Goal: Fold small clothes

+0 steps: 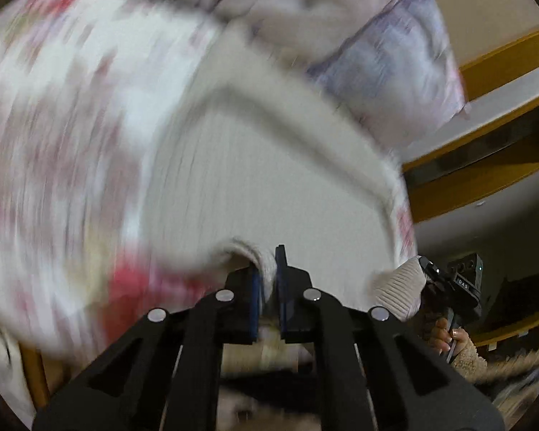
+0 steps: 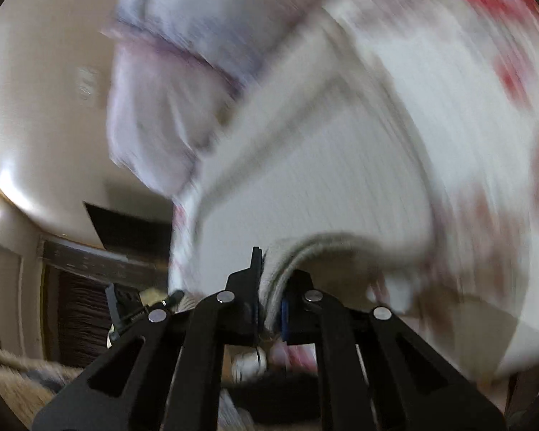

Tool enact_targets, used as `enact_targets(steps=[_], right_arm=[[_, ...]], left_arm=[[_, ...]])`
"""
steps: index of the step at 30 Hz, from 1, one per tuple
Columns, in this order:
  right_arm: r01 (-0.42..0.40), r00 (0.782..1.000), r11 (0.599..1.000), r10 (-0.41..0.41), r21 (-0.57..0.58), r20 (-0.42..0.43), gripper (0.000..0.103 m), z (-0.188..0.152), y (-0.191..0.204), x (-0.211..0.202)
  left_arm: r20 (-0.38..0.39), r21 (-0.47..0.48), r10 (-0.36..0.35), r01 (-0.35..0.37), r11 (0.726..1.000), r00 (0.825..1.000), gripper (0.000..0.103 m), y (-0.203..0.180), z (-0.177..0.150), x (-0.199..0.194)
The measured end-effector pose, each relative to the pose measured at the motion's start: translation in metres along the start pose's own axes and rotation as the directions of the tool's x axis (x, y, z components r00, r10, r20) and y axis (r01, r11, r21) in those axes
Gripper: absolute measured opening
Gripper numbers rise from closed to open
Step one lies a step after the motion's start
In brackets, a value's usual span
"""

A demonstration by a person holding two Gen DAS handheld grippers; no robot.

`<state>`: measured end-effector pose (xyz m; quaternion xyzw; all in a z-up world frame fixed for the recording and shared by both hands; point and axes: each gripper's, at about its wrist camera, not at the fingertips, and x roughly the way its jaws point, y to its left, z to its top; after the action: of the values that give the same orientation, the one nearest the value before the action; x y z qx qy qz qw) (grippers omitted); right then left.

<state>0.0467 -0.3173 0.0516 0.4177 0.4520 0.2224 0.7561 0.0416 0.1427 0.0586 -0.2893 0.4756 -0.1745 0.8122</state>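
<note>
Small white ribbed garment held up between two grippers, its body spread ahead of and above both sets of jaws; heavy motion blur hides fine detail. The left gripper has its jaws clamped together on a thick ribbed hem edge, which passes straight between them. The right gripper is likewise closed on a folded band of the same hem. In the left wrist view the right gripper appears off to the right of the jaws, pinching a ribbed corner, so the held edge runs sideways from one gripper to the other, and that is the garment's long axis for the coming fold. Neither gripper is nearer; each holds one end. A floral patterned cloth lies beyond the garment.
</note>
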Motion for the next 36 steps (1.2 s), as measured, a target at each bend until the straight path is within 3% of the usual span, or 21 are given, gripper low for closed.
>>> enact_targets(steps=[2, 4, 7, 8, 9, 10, 11, 12, 14, 15, 17, 20, 23, 24, 25, 28, 29, 32, 35, 36], right_arm=[[-0.026, 0.995, 0.999, 0.029, -0.04, 0.093, 0.008, 0.049, 0.02, 0.01], [-0.036, 0.986, 0.998, 0.043, -0.05, 0.158, 0.008, 0.088, 0.028, 0.024], [0.05, 0.971, 0.995, -0.029, -0.083, 0.238, 0.009, 0.147, 0.037, 0.057], [0.101, 0.964, 0.992, -0.077, -0.08, 0.256, 0.014, 0.163, 0.036, 0.072], [0.164, 0.956, 0.985, -0.145, -0.055, 0.257, 0.022, 0.18, 0.031, 0.089], [0.199, 0.951, 0.98, -0.188, -0.021, 0.244, 0.049, 0.188, 0.028, 0.099], [0.224, 0.948, 0.974, -0.227, 0.039, 0.223, 0.062, 0.19, 0.023, 0.106], [0.206, 0.951, 0.977, -0.213, 0.056, 0.224, 0.063, 0.187, 0.02, 0.106], [0.187, 0.955, 0.982, -0.183, 0.004, 0.233, 0.084, 0.17, 0.02, 0.1], [0.235, 0.945, 0.971, -0.219, -0.038, 0.242, 0.085, 0.16, 0.022, 0.097], [0.258, 0.946, 0.965, -0.24, -0.056, 0.22, 0.085, 0.146, 0.016, 0.096], [0.236, 0.959, 0.972, -0.235, 0.011, 0.157, 0.085, 0.138, -0.004, 0.099], [0.219, 0.963, 0.976, -0.218, 0.011, 0.156, 0.085, 0.131, -0.006, 0.098], [0.207, 0.966, 0.978, -0.207, 0.011, 0.153, 0.085, 0.129, -0.006, 0.096], [0.197, 0.969, 0.98, -0.197, 0.011, 0.15, 0.085, 0.126, -0.007, 0.094], [0.18, 0.975, 0.984, -0.18, 0.011, 0.132, 0.085, 0.128, -0.01, 0.092], [0.179, 0.976, 0.984, -0.18, 0.014, 0.126, 0.085, 0.128, -0.013, 0.088], [0.169, 0.979, 0.985, -0.171, 0.021, 0.115, 0.085, 0.132, -0.018, 0.079], [0.191, 0.973, 0.982, -0.188, -0.008, 0.134, 0.085, 0.141, -0.021, 0.058], [0.198, 0.971, 0.98, -0.194, -0.017, 0.142, 0.085, 0.144, -0.022, 0.051]], left_arm=[[0.083, 0.041, -0.013, 0.01, 0.999, 0.996, 0.007, -0.009, 0.048, 0.004], [0.165, 0.095, 0.011, -0.027, 0.995, 0.986, 0.007, -0.02, 0.1, 0.018], [0.213, 0.1, 0.063, -0.086, 0.991, 0.975, 0.009, -0.024, 0.165, 0.054], [0.211, 0.093, 0.097, -0.119, 0.989, 0.973, 0.014, -0.022, 0.178, 0.065], [0.19, 0.065, 0.151, -0.166, 0.984, 0.97, 0.021, -0.015, 0.194, 0.08], [0.179, 0.035, 0.191, -0.201, 0.979, 0.965, 0.027, -0.008, 0.197, 0.084], [0.171, 0.008, 0.215, -0.22, 0.976, 0.961, 0.041, -0.002, 0.197, 0.083], [0.162, -0.011, 0.209, -0.21, 0.978, 0.964, 0.055, 0.006, 0.194, 0.082], [0.126, 0.007, 0.202, -0.205, 0.979, 0.971, 0.058, 0.023, 0.181, 0.076], [0.073, 0.016, 0.207, -0.208, 0.978, 0.976, 0.057, 0.031, 0.176, 0.083], [0.004, -0.004, 0.177, -0.177, 0.984, 0.984, 0.049, 0.048, 0.165, 0.088], [-0.063, -0.065, 0.15, -0.155, 0.986, 0.987, 0.037, 0.066, 0.155, 0.107], [-0.029, -0.117, 0.121, -0.123, 0.985, 0.992, 0.034, 0.072, 0.153, 0.109], [-0.027, -0.144, 0.101, -0.103, 0.984, 0.995, 0.025, 0.074, 0.153, 0.111], [-0.028, -0.178, 0.078, -0.082, 0.981, 0.997, 0.024, 0.077, 0.152, 0.113], [0.001, -0.268, 0.033, -0.032, 0.963, 0.999, 0.016, 0.081, 0.148, 0.112], [0.03, -0.315, -0.01, 0.019, 0.949, 0.999, 0.015, 0.081, 0.146, 0.106], [0.106, -0.353, -0.164, 0.191, 0.916, 0.981, 0.013, 0.055, 0.145, 0.093], [0.11, -0.261, -0.301, 0.32, 0.911, 0.947, 0.013, -0.019, 0.146, 0.1], [0.093, -0.232, -0.367, 0.379, 0.896, 0.925, 0.013, -0.052, 0.145, 0.114]])
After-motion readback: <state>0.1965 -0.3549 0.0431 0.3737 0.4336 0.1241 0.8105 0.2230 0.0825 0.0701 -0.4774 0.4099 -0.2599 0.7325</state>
